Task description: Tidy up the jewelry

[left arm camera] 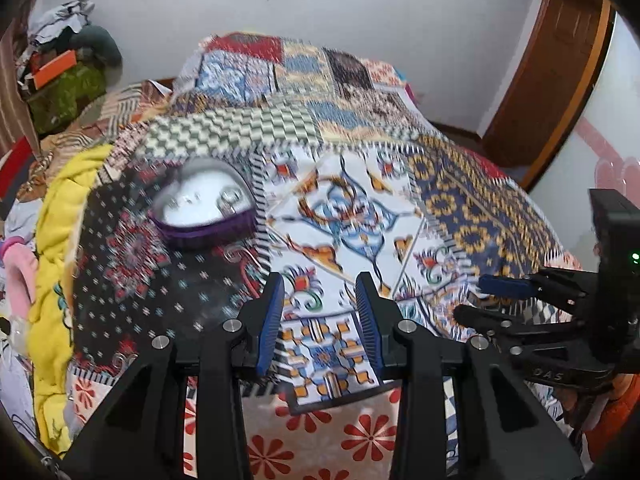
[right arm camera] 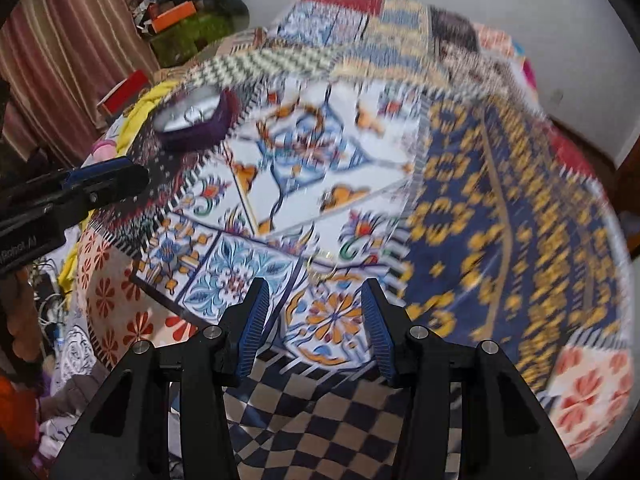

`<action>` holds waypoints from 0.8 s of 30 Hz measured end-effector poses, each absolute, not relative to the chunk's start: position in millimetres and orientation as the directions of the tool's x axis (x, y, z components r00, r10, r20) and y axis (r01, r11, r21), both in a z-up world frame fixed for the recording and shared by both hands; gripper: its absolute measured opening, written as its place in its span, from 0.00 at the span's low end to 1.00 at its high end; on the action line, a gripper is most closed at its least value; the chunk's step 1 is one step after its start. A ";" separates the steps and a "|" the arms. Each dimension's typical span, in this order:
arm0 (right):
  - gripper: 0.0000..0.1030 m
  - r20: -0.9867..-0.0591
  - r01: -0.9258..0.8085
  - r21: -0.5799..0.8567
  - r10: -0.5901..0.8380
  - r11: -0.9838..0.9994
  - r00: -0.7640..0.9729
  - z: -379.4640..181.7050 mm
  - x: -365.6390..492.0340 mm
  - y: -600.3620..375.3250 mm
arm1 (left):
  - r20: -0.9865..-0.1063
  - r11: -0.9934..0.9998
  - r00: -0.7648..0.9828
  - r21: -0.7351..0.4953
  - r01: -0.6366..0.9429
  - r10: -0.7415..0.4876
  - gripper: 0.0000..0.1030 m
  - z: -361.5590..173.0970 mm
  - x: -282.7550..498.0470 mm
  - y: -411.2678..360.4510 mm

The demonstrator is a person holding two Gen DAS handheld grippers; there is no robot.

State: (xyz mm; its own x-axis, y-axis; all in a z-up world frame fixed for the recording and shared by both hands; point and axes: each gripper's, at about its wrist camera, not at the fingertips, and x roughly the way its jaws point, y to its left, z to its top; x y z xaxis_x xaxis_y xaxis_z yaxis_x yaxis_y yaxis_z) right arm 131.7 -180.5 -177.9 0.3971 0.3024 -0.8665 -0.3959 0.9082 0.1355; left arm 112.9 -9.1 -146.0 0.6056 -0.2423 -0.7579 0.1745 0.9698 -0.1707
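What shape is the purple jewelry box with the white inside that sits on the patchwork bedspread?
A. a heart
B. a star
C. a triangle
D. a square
A: in the left wrist view the purple jewelry box with the white inside has two rounded lobes and narrows to a point, like a heart, as it lies open on the patchwork bedspread.

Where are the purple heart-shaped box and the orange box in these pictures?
purple heart-shaped box (left arm camera: 208,232): left wrist view, on its purple side wall.
orange box (right arm camera: 174,15): right wrist view, on its orange face, in the clutter pile.
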 end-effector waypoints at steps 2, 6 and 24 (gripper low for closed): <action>0.43 -0.867 -0.393 0.168 0.325 0.904 0.378 -182.9 132.1 -181.2 | -0.771 0.968 0.587 -0.170 0.184 -0.247 0.35 -155.0 112.2 -12.6; 0.43 -0.868 -0.384 0.215 0.356 0.898 0.347 -189.5 137.0 -180.1 | -0.789 0.963 0.555 -0.184 0.197 -0.264 0.35 -168.4 111.7 -17.4; 0.09 -0.855 -0.374 0.200 0.348 0.906 0.385 -197.4 144.5 -180.2 | -0.804 0.966 0.539 -0.173 0.190 -0.250 0.35 -181.6 120.0 -17.7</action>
State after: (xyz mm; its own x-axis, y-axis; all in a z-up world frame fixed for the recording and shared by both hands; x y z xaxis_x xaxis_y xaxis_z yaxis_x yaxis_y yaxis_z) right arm 144.5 -180.2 -197.4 0.3853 0.3478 -0.8547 -0.3740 0.9056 0.1999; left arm 120.0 -17.7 -181.6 0.5392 -0.2497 -0.8043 0.1899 0.9665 -0.1728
